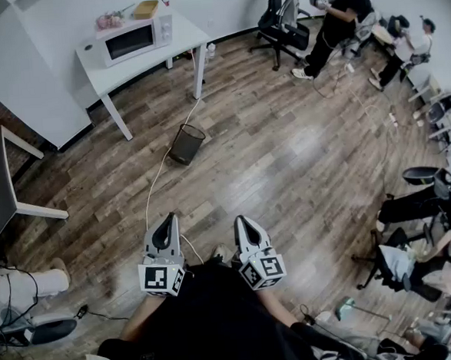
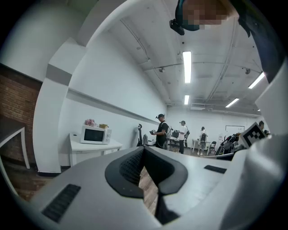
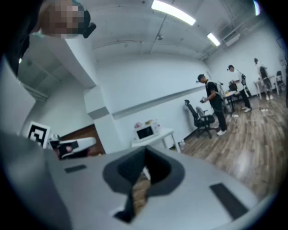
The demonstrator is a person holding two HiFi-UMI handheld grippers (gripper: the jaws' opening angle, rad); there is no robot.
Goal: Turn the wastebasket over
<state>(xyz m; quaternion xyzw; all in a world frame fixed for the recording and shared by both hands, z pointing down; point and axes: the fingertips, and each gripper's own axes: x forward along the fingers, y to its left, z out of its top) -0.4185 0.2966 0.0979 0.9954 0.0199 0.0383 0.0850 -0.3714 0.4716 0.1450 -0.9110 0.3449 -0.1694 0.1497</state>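
You are looking steeply down at a wood floor [image 1: 286,171] in an open office. A white counter [image 1: 187,36] carrying a microwave [image 1: 127,40] stands at the far side. The wastebasket [image 1: 187,143], black mesh, sits on the floor just in front of that counter, near its right front leg. It appears upright, with its open rim facing up.

Your left hand-held gripper [image 1: 167,219] and right hand-held gripper [image 1: 242,222] are held side by side close to your body. They are well apart from the counter and from the wastebasket in front of it. Both have their jaws closed together with nothing between them; each gripper view shows only bare floor past the meeting pads.

A white cable [image 1: 157,176] runs along the floor from the counter's side, passing just beside the wastebasket and on toward you.

Likely troubles from here:
- Closed jaws cannot take the rim, so they would only push the basket.
- A light mesh basket may slide or roll on smooth wood if nudged.
- The cable could catch under the rim as it turns.
- The counter leg leaves little room on that side.
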